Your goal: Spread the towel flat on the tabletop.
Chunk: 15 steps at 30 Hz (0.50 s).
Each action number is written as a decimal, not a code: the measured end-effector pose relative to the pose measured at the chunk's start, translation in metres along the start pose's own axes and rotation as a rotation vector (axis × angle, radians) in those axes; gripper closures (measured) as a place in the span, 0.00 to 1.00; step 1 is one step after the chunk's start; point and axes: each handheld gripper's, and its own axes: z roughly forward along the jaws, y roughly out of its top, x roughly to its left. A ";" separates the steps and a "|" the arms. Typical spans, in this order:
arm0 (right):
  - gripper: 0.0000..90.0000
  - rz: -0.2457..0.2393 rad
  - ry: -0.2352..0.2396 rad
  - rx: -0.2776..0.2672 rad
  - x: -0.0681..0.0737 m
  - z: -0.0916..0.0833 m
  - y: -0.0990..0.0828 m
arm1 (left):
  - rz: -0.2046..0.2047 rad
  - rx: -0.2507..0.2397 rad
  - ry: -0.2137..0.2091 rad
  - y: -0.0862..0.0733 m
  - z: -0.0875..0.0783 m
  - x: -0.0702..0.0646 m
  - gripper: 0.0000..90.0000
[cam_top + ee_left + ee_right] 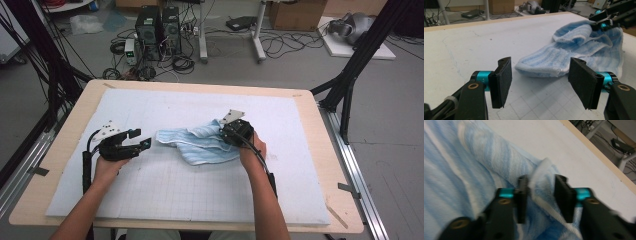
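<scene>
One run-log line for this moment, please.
left gripper: open, short of the towel | right gripper: jaws around a towel edge fold, grip unclear | towel: crumpled on white mat

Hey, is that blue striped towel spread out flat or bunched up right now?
Bunched up. The blue striped towel lies crumpled on the white mat, layers overlapping, with a fold of its edge between the right tool's jaws.

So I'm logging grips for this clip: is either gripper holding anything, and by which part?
The right gripper has the blue striped towel by a bunched white-hemmed edge between its jaws. The left gripper is open, holding nothing.
</scene>
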 end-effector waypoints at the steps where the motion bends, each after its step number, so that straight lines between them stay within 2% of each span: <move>1: 0.91 0.012 -0.033 0.007 -0.003 0.000 -0.001 | 0.000 0.000 0.000 0.000 0.000 0.000 0.40; 5: 0.93 0.123 -0.142 0.027 -0.028 -0.008 -0.013 | -0.006 0.001 0.002 -0.001 0.000 0.000 0.39; 9: 0.92 0.202 -0.247 0.096 -0.052 -0.019 -0.036 | -0.009 0.009 0.002 -0.002 0.001 -0.001 0.39; 15: 0.92 0.266 -0.349 0.205 -0.074 -0.033 -0.070 | -0.006 0.010 0.007 -0.002 0.002 -0.001 0.39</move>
